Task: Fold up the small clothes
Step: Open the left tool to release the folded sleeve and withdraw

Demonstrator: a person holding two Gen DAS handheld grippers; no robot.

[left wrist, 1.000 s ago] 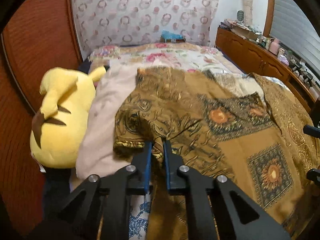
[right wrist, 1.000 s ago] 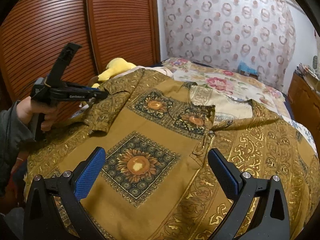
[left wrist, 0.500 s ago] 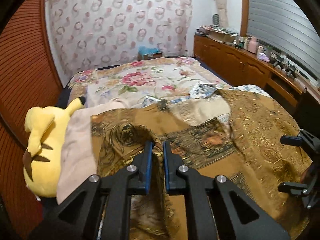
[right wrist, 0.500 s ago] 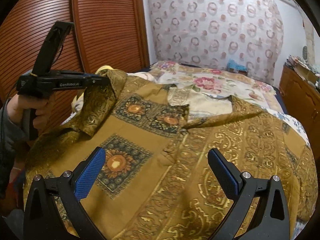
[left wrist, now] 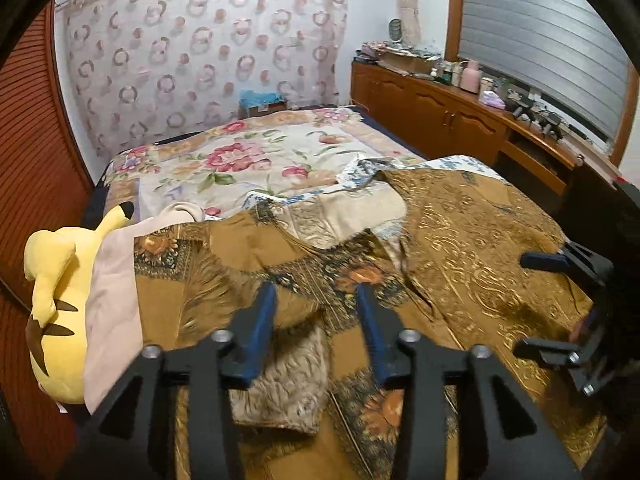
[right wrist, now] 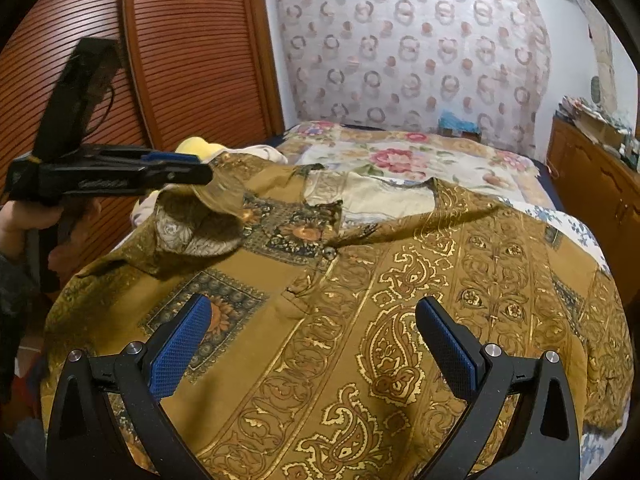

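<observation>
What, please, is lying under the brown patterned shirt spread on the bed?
Under the shirt a floral bedspread shows beyond the collar, and a pale pink cloth sticks out at its left edge beside the yellow plush toy. Whatever lies beneath the middle is covered.

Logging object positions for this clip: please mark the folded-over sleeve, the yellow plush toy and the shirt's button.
folded-over sleeve [left wrist: 288, 380], left wrist view, pale underside of the cuff.
yellow plush toy [left wrist: 60, 280], left wrist view, middle of its back.
shirt's button [right wrist: 329, 252], right wrist view, the button's face.
</observation>
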